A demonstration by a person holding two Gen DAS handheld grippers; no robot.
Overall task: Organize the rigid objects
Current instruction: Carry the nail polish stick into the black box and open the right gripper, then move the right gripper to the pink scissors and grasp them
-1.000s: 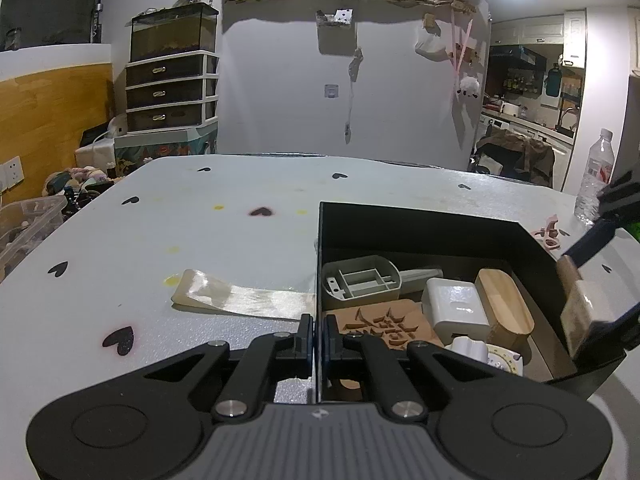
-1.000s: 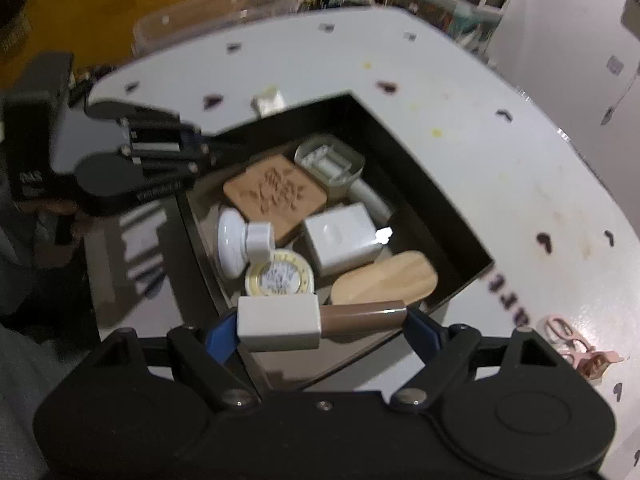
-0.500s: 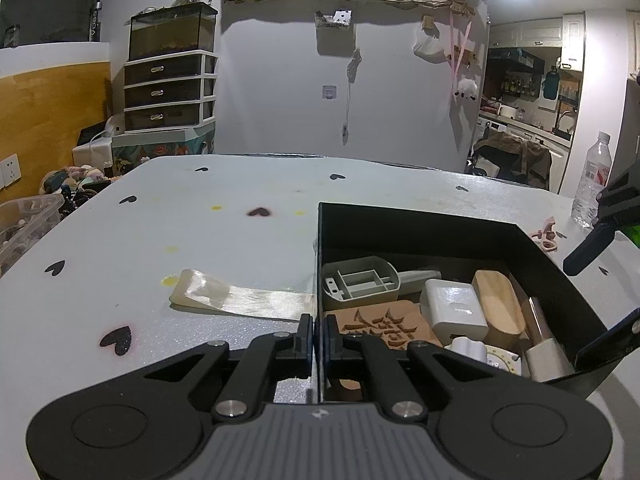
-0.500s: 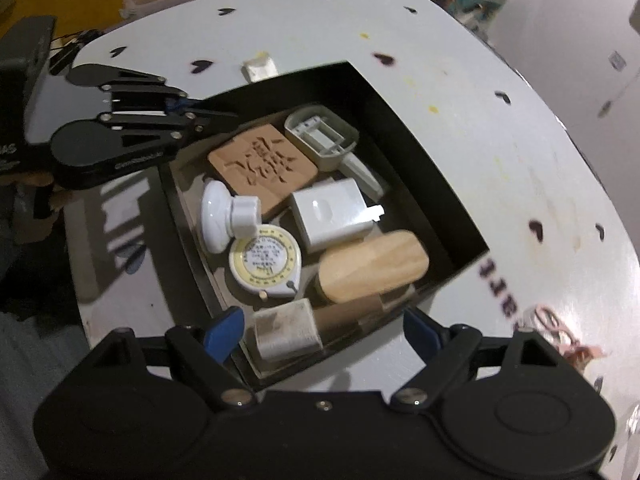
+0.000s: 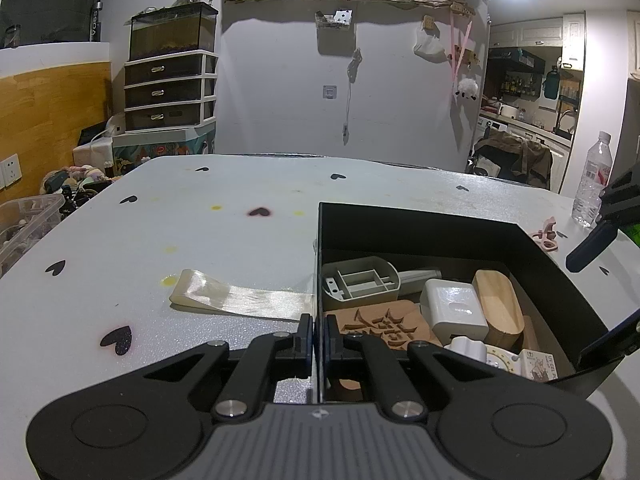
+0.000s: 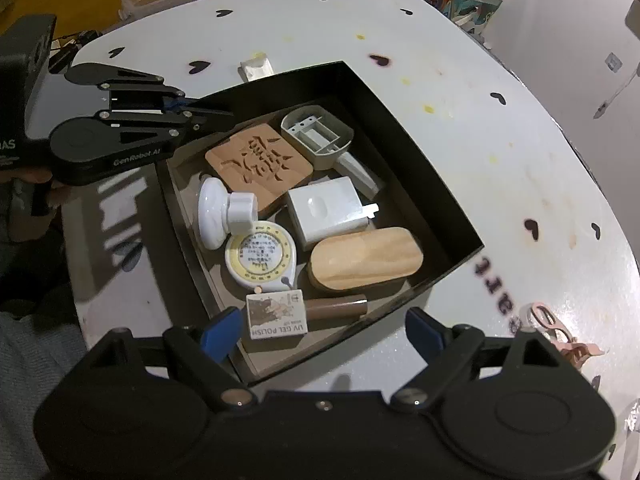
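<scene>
We have the left gripper (image 5: 316,334) pinched on the wall of the black box (image 6: 404,128), jaws nearly together with only the thin wall between them, low in the middle of the left view. The right gripper (image 6: 324,330) hangs wide and empty over the box's near corner at the bottom of the right view.

Most of the job looks done. Inside the box lie the carved tile (image 6: 258,166), grey scoop (image 6: 318,136), white adapter (image 6: 326,210), wooden block (image 6: 366,260), white knob (image 6: 224,212), tape measure (image 6: 260,258), and, nearest the right gripper, the gel polish bottle (image 6: 280,316), flat on its side.

Left out on the table (image 6: 500,152) we see pink clips (image 6: 554,330) at lower right and a small tape piece (image 6: 256,68) beyond the box at upper middle. We judge the clips the likely next pick; whether the tape belongs in the box is unclear.
</scene>
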